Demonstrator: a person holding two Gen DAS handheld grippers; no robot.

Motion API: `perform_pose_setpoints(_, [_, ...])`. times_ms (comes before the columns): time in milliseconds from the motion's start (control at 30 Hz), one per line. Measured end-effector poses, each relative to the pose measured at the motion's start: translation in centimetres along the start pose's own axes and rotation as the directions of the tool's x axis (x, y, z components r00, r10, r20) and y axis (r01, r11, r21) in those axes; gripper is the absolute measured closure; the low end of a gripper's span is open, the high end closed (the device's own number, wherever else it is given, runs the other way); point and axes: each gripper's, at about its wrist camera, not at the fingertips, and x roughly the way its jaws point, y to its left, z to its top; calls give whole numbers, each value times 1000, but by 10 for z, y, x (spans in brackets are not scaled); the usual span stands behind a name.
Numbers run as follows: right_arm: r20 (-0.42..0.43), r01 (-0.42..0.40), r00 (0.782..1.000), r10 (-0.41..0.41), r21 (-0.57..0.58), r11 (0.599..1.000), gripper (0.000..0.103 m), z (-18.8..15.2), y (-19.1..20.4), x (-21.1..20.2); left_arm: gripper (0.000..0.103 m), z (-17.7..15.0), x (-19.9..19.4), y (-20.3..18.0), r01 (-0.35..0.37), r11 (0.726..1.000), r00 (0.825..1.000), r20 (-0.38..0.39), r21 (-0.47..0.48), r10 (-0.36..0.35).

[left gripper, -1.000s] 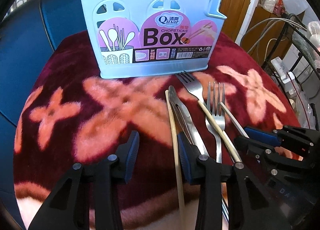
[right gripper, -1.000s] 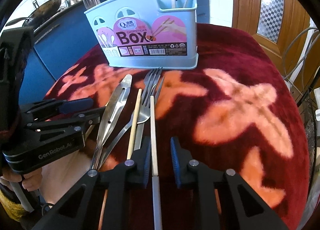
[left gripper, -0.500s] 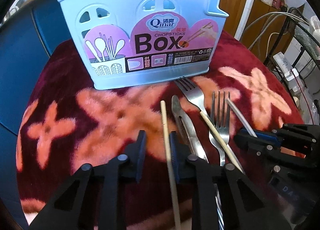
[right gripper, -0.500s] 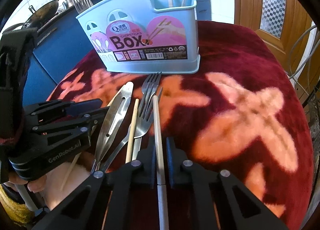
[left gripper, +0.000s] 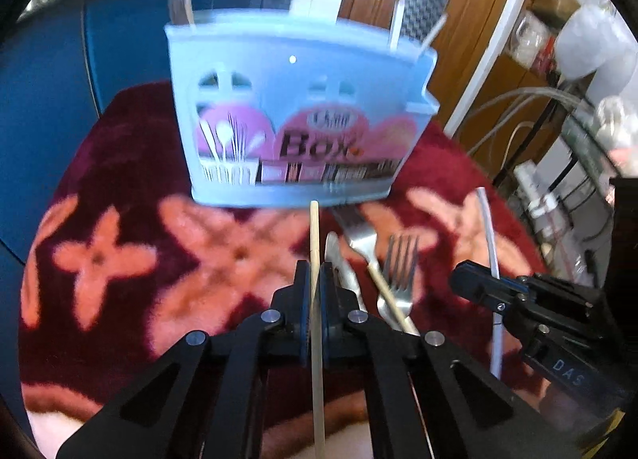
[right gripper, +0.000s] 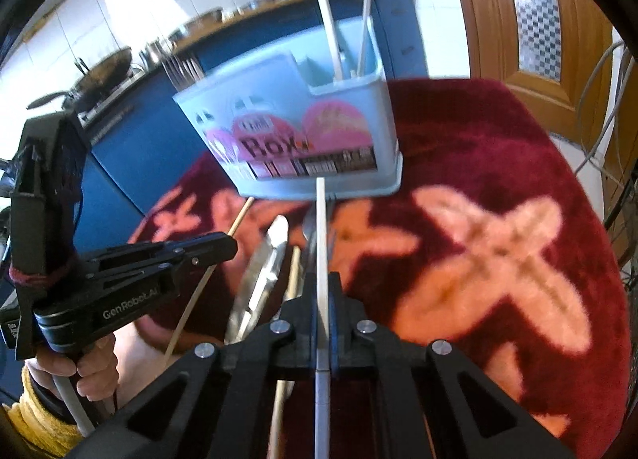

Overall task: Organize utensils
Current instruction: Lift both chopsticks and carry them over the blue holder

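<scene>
Two chopsticks are pinched. Left wrist view: left gripper (left gripper: 314, 283), jaws pressed on a wooden chopstick (left gripper: 315, 235) pointing to 12 o'clock at the blue box (left gripper: 295, 120). Risk: the thin stick may pivot or slip. Knife (left gripper: 339, 267) and forks (left gripper: 400, 267) lie at 1 o'clock.

Right wrist view: right gripper (right gripper: 323, 291) clamps a pale chopstick (right gripper: 321, 219); the left gripper at 9 o'clock crowds the path to the box's chopstick compartment (right gripper: 351, 76).
</scene>
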Motion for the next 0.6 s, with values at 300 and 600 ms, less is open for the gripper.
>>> perform_pose_setpoints(300, [169, 35, 985, -28, -37, 999, 97, 26, 15, -33, 101, 33, -40, -1, -1, 1000, 982, 186, -11, 3])
perform_pose_setpoints(600, [259, 71, 964, -54, -57, 996, 97, 61, 20, -52, 101, 84, -76, 12, -23, 1000, 940, 339, -4, 23])
